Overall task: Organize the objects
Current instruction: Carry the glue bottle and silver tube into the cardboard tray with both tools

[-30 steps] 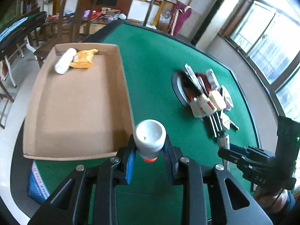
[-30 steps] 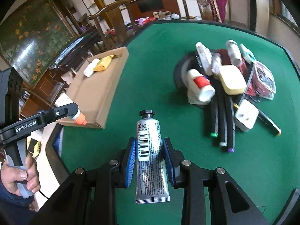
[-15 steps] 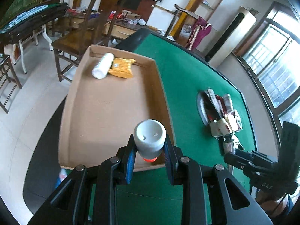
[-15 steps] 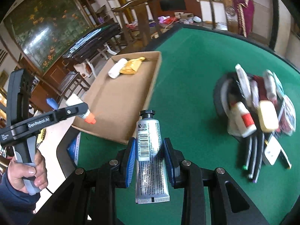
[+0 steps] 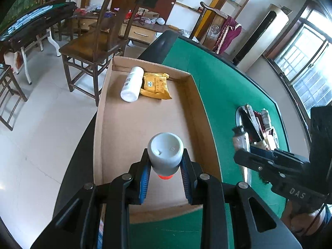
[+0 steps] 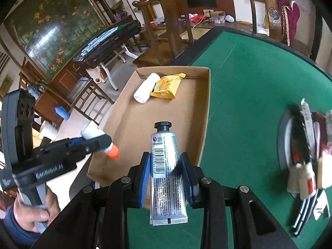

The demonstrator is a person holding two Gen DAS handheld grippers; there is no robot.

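My left gripper (image 5: 165, 174) is shut on a small white bottle with an orange cap (image 5: 166, 150), held above the near end of the cardboard tray (image 5: 203, 112). It also shows in the right wrist view (image 6: 97, 139). My right gripper (image 6: 167, 176) is shut on a silver tube with a black cap (image 6: 167, 166), held above the green table just short of the tray's (image 6: 205, 112) near right corner. In the tray lie a white bottle (image 5: 132, 84) and a yellow packet (image 5: 155, 85) at the far end.
A pile of mixed small items (image 6: 307, 155) lies on a dark round mat on the green table (image 6: 249, 83) to the right. Wooden chairs (image 5: 99, 41) stand on the floor beyond the tray. The table edge runs just left of the tray.
Both grippers have moved left and forward toward the tray with their objects still held. The left one now hangs over the tray's near end; the pile has slid to the right of view.
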